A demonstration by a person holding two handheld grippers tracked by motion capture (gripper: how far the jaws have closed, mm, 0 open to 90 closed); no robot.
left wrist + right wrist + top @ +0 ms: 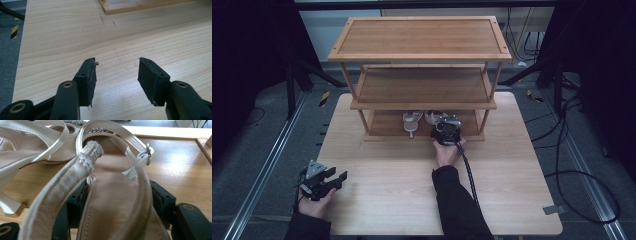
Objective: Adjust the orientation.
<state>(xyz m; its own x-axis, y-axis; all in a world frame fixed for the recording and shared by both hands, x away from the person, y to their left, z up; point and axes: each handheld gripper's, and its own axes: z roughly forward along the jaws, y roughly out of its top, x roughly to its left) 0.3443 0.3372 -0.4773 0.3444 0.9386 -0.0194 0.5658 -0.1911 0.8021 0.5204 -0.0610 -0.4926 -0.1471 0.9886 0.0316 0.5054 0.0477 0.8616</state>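
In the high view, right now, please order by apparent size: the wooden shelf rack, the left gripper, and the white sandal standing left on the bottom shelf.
1. wooden shelf rack
2. left gripper, though nearer the camera
3. white sandal

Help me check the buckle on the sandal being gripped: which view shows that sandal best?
The right gripper view: the sandal sits between the right tool's jaws, with straps, insole and buckle plain. The high view shows it small on the rack's bottom shelf, mostly behind that tool. The left gripper view looks at the table.

Two cream strappy sandals (117, 202) sit side by side on the rack's bottom shelf (384, 125).
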